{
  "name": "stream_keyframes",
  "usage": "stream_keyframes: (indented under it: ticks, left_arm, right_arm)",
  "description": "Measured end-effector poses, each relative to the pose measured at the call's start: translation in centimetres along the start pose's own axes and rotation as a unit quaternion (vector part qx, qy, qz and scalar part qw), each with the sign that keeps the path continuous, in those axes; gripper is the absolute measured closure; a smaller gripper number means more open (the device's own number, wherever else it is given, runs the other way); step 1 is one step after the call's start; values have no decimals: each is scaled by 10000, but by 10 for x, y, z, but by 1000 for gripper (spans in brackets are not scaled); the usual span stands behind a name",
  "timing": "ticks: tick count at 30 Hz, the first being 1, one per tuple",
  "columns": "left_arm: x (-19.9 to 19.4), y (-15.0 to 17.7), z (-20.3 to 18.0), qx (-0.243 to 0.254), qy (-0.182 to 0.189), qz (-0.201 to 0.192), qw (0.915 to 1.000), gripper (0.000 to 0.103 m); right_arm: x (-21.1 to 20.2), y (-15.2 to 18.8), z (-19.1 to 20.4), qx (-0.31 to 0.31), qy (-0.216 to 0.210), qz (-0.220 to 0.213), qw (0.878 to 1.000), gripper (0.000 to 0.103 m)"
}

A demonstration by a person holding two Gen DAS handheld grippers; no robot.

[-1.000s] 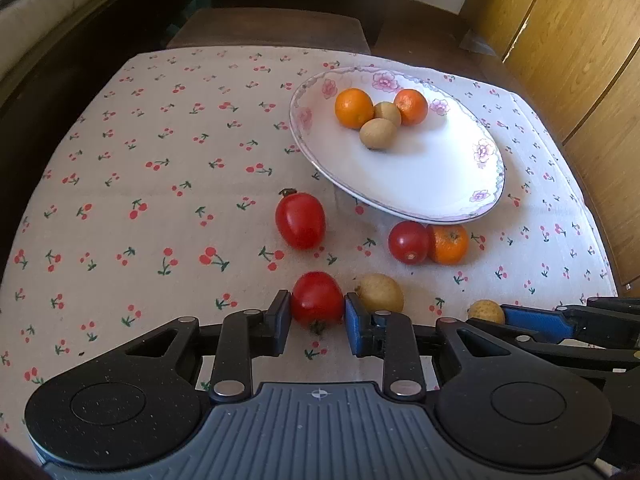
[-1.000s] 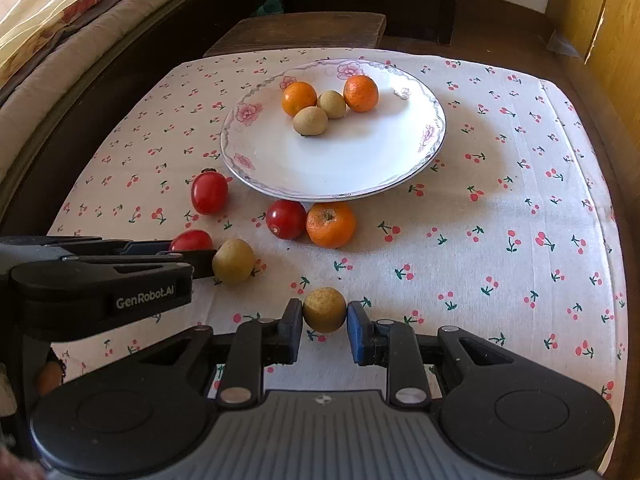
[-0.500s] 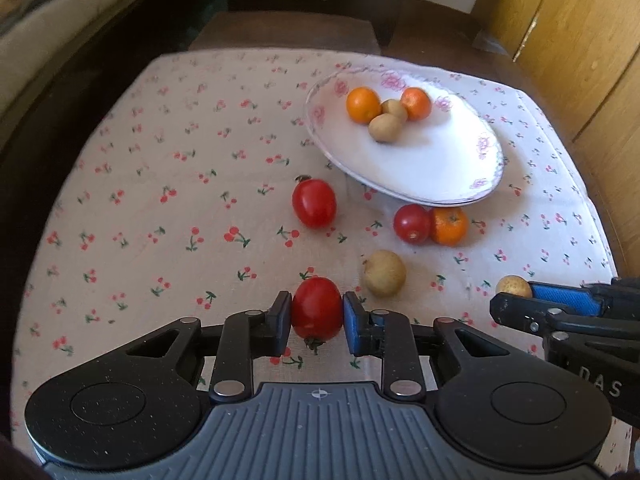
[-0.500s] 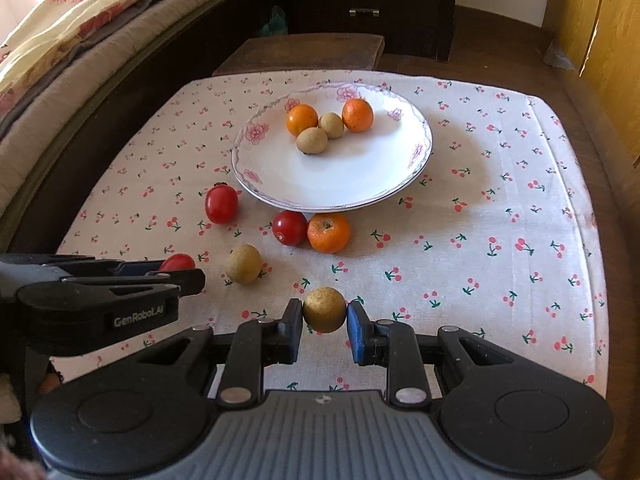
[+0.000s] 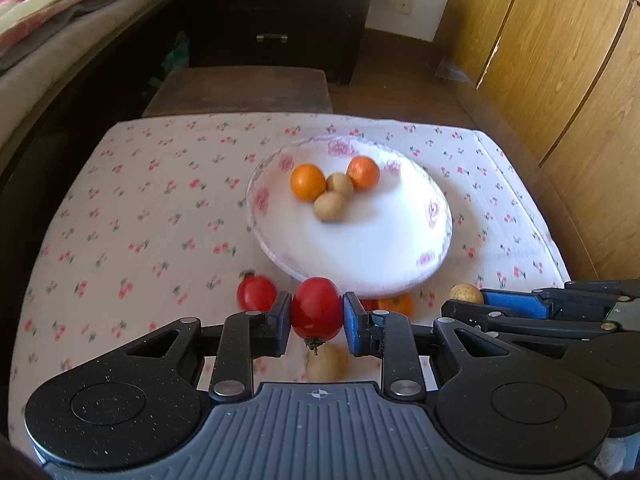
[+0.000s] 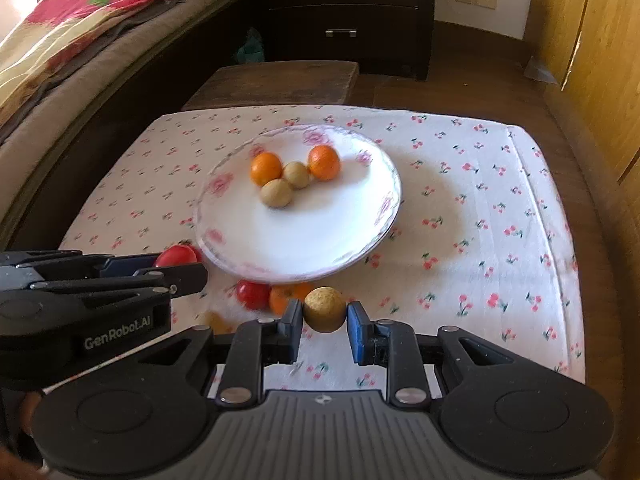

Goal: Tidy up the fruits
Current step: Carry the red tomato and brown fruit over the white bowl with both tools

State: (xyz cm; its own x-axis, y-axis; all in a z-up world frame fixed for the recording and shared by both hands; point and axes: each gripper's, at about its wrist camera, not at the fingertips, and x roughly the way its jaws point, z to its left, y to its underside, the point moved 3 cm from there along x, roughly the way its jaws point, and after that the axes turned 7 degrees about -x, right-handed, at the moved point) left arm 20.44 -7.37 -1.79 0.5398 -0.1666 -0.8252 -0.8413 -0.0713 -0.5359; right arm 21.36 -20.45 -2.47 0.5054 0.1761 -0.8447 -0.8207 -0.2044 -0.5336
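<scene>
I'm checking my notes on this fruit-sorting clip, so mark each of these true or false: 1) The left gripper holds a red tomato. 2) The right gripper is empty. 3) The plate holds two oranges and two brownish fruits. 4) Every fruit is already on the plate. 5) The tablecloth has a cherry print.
1) The left gripper holds a red tomato: true.
2) The right gripper is empty: false; it is shut on a brownish round fruit.
3) The plate holds two oranges and two brownish fruits: true.
4) Every fruit is on the plate: false; a loose tomato and an orange lie on the cloth beside it.
5) The tablecloth has a cherry print: true.
</scene>
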Motion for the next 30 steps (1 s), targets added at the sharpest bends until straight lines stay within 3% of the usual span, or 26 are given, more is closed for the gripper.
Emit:
stream_keyframes:
  ticks: [15,30]
  left_arm:
    - [22,-27,-1,29,-116,-104,9999,68]
    - [38,-38,-3,11,-232,-117,9997,68]
  right_arm:
    - [26,-36,0,-178,185,-26,9997,77]
    - [44,-46,-5,-221,300,54,9993,77]
